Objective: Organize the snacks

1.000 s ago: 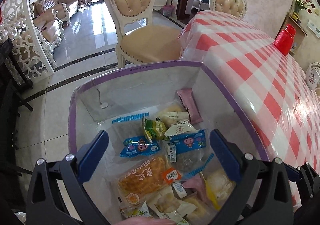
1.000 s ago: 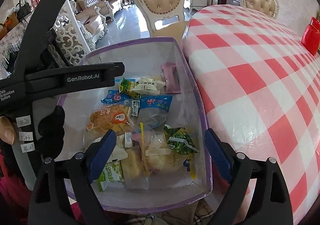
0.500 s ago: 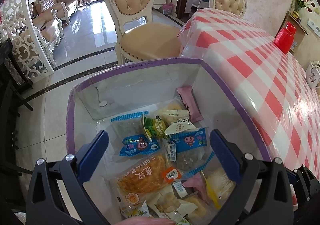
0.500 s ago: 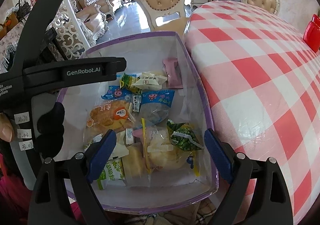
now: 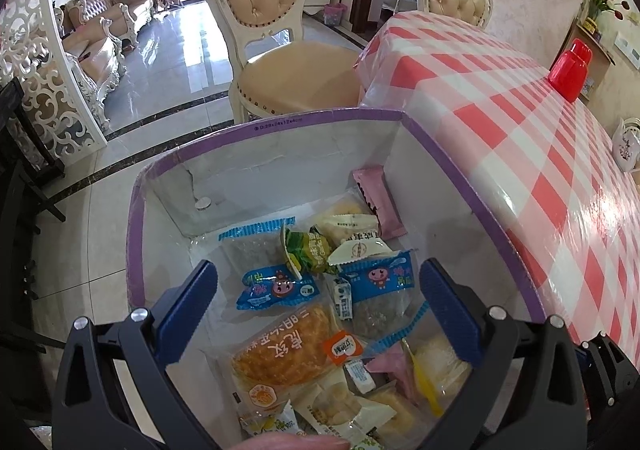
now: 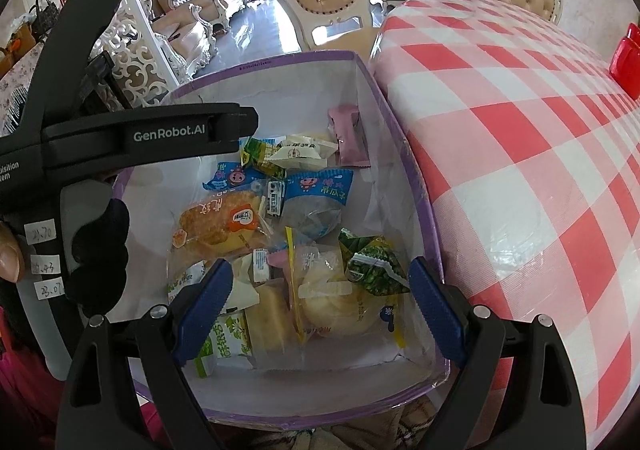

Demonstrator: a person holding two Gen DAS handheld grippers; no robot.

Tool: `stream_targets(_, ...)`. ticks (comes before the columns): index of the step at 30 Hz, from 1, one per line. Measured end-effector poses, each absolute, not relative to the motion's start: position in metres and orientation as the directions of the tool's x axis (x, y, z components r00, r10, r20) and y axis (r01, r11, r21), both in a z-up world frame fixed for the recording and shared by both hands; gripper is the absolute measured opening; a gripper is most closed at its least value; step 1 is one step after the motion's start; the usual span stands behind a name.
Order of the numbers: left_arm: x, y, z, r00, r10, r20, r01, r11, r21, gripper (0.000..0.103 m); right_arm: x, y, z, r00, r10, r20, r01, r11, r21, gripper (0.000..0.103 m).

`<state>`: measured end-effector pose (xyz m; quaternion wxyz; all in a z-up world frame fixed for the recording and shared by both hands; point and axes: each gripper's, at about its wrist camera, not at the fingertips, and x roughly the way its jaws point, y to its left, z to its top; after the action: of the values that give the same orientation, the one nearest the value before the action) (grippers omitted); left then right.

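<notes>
Two open grippers [image 5: 318, 308] [image 6: 320, 300], one snack box [image 6: 416, 185]

A: What's the L black two-finger gripper with blue pads [image 5: 318, 308] doing on my feed?

B: Jaws spread wide, nothing between the pads, pointing fwd and down.

A: And the R black two-finger gripper with blue pads [image 6: 320, 300]?

B: Same, wide apart, gripping nothing, angled down. I see the L unit's black body at the left of the R cam, just beside it, w/ a fingertip [image 6: 9, 256] on its handle.
</notes>
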<state>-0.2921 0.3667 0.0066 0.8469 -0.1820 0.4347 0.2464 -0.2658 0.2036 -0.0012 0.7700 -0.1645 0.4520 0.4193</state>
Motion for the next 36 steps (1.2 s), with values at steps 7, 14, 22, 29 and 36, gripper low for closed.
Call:
stream_targets(7, -0.2925, 0.3676, 0.0055, 0.498, 0.257, -0.828, -0.576, 0.812, -0.094, 0.101, -0.2661, 0.2044, -0.0027, 0.239, 0.494, -0.836, -0.793, 0.596, 0.126, 0.087)
stream_targets(14, -0.2921, 0.3676, 0.0043, 0.497, 0.255, -0.829, -0.574, 0.814, -0.093, 0.101, -0.2668, 0.2046, -0.0036, 0.24, 0.494, -0.836, -0.794, 0.595, 0.124, 0.087)
stream_targets(22, -0.2918, 0.3673, 0.0009, 0.491, 0.245, -0.836, -0.569, 0.816, -0.096, 0.101, -0.2667, 0.2051, -0.0034, 0.241, 0.493, -0.836, -0.794, 0.596, 0.122, 0.087)
stream_targets(29, -0.2897, 0.3659, 0.0007, 0.484, 0.258, -0.836, -0.572, 0.816, -0.08, 0.101, -0.2667, 0.2052, -0.0034, 0.24, 0.494, -0.836, -0.794, 0.595, 0.123, 0.087)
stream_targets(36, -0.2899, 0.3683, -0.0006, 0.481, 0.247, -0.841, -0.577, 0.811, -0.092, 0.101, -0.2668, 0.2055, -0.0035, 0.241, 0.493, -0.836, -0.795, 0.595, 0.121, 0.087)
